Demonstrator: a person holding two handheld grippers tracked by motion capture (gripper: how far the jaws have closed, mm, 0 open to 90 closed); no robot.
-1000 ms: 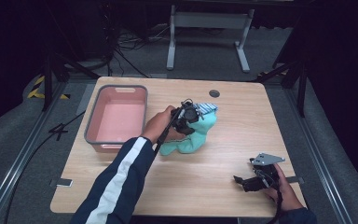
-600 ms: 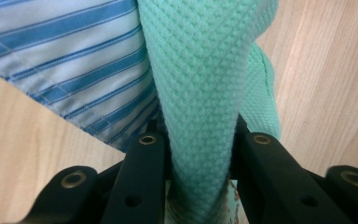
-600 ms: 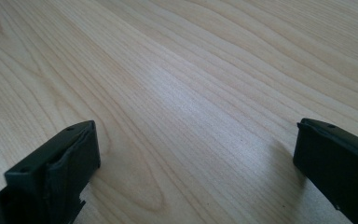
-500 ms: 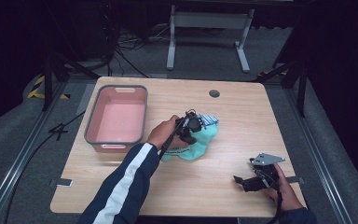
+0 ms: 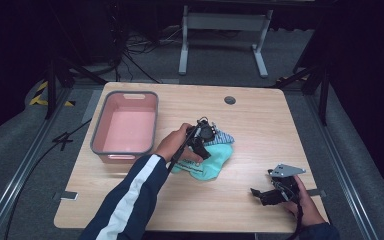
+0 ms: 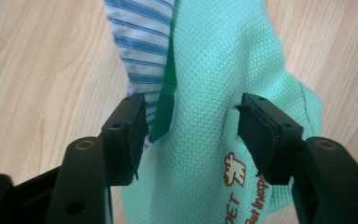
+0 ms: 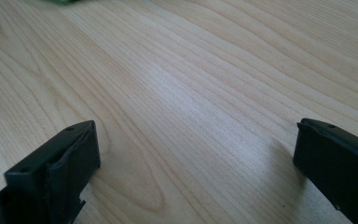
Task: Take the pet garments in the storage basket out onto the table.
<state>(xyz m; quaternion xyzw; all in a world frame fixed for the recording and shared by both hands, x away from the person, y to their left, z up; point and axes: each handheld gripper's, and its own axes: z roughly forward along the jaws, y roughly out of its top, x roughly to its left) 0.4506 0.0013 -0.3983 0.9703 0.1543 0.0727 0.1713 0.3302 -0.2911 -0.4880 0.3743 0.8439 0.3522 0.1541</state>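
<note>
A wooden table point(image 5: 260, 125) is seen from above, set on a grey floor point(image 5: 20, 150) with dark stands behind it. A pink tub point(image 5: 126, 127) with a grey rim is placed on the table's left part, and its inside is seen bare. A small round grey cap point(image 5: 230, 100) is let into the tabletop near the far edge.

A mint-green cloth point(image 5: 211, 161) is found lying crumpled on the tabletop near the middle, just to the right of the tub and apart from it. A blue-and-white striped cloth point(image 5: 224, 136) is tucked against its far side, touching it. In the left gripper view the green cloth point(image 6: 205, 93) is shown with a small brown print at its lower part, and the striped cloth point(image 6: 142, 46) lies beside it on the wood.

The left gripper point(image 5: 200, 142) is held over the green cloth by a hand in a dark sleeve with a white stripe point(image 5: 130, 200). Its jaws have just been opening. They are now parted, with a fold of the green cloth lying between them; the pads are not seen pressing on it.

The right gripper point(image 5: 272, 192) is held low at the table's near right corner, well apart from the cloths. Its jaws are spread wide over bare wood point(image 7: 191, 107), with nothing between them.
</note>
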